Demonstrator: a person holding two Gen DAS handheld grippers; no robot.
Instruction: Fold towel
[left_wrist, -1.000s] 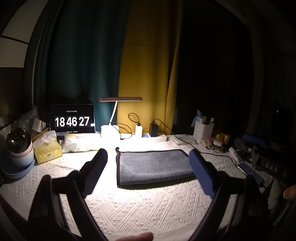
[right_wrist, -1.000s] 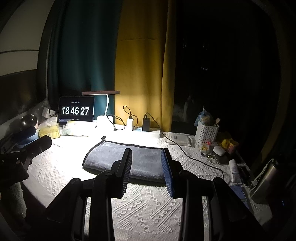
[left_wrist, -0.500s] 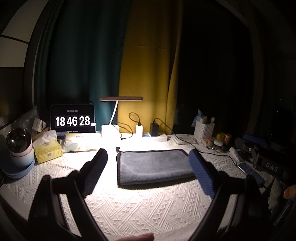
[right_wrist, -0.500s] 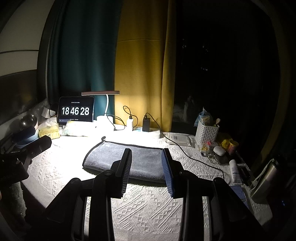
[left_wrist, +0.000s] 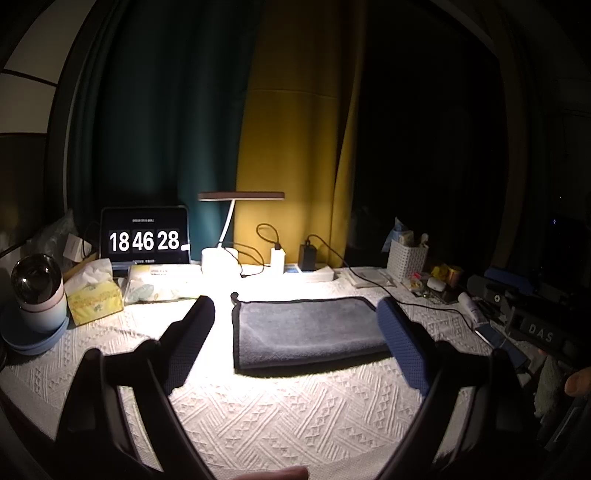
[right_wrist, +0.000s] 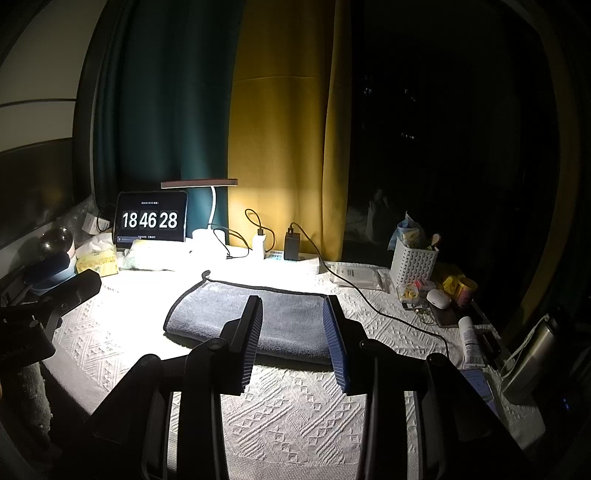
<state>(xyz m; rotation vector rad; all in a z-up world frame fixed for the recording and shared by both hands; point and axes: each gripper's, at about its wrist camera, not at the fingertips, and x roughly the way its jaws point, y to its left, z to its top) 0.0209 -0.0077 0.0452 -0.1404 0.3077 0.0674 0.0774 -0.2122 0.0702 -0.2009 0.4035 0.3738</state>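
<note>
A grey towel (left_wrist: 306, 328) with a dark hem lies folded flat on the white patterned tablecloth (left_wrist: 280, 402), under the desk lamp; it also shows in the right wrist view (right_wrist: 236, 314). My left gripper (left_wrist: 295, 314) is open wide and empty, held above the cloth in front of the towel. My right gripper (right_wrist: 293, 306) is open and empty, a narrower gap, its fingertips over the towel's near right part. Neither touches the towel.
Along the back stand a clock tablet (left_wrist: 144, 238), a lamp (left_wrist: 221, 258), chargers on a power strip (left_wrist: 314, 273), a tissue box (left_wrist: 94, 299) and a camera-like ball (left_wrist: 35, 288). A white basket (right_wrist: 412, 264), small items, a cable (right_wrist: 388, 314) and a flask (right_wrist: 532, 358) crowd the right.
Only the clock has ticked from 18:46:27 to 18:46:28. Both grippers and the towel stay as they were.
</note>
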